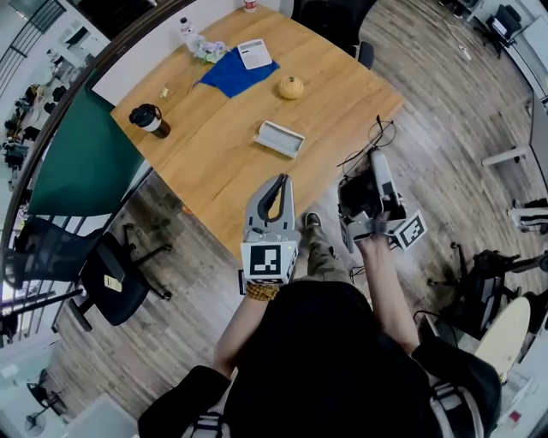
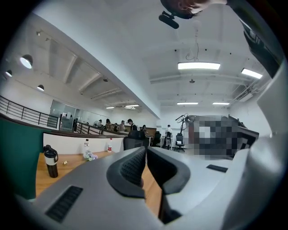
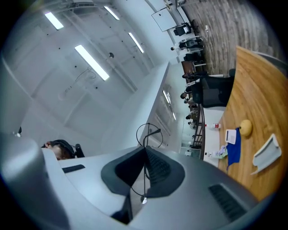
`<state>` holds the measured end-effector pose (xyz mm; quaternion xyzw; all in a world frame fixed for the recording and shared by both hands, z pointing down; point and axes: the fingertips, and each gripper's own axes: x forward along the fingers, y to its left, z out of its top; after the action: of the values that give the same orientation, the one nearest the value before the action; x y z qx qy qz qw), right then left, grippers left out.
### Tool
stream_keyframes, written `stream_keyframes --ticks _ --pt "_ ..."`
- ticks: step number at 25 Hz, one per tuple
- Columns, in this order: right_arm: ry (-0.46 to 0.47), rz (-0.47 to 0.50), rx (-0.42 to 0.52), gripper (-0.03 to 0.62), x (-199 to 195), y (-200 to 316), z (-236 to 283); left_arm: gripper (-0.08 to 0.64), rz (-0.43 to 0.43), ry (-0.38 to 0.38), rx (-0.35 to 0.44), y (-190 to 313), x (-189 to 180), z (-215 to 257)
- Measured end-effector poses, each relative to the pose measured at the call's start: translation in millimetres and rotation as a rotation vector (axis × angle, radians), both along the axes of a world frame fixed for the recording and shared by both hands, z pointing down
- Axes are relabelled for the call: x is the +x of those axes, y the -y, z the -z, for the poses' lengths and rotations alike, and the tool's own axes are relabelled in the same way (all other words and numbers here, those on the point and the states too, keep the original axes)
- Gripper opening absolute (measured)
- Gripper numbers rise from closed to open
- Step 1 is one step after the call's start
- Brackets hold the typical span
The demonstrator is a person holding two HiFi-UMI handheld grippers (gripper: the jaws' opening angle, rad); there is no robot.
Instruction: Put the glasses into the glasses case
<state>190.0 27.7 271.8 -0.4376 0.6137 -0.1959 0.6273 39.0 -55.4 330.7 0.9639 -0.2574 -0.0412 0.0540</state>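
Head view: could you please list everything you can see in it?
table: one, wood, centre
case: one, grey, open, mid-table
cloth: one, blue, far side
white slab: one, on cloth
round thing: one, yellow, right of cloth
mug: one, black, table's left
bottles: two, clear, far edge
partition: one, green, left
chairs: several, black, round the table
glasses: one, black wire, in right gripper
left gripper: grey, shut, empty
right gripper: grey, shut on glasses

Thin black wire-rimmed glasses (image 3: pixel 149 134), clamped in closed right gripper (image 3: pixel 145 157), at three o'clock from open pale-grey rectangular glasses case (image 1: pixel 279 139), lying flat.
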Motion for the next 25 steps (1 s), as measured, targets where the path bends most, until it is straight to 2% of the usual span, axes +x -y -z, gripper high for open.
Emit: stream_keyframes --ticks 12,20,25 --pt "0.042 0.204 0.017 0.014 91 83 -18 0.032 0.152 0.084 0.041 32 68 1" --pt "0.054 0.326 0.017 0.014 120 128 -30 0.032 0.22 0.095 0.062 54 112 1" --pt "0.047 0.405 0.001 0.014 127 151 -40 0.032 0.26 0.099 0.072 60 126 -2"
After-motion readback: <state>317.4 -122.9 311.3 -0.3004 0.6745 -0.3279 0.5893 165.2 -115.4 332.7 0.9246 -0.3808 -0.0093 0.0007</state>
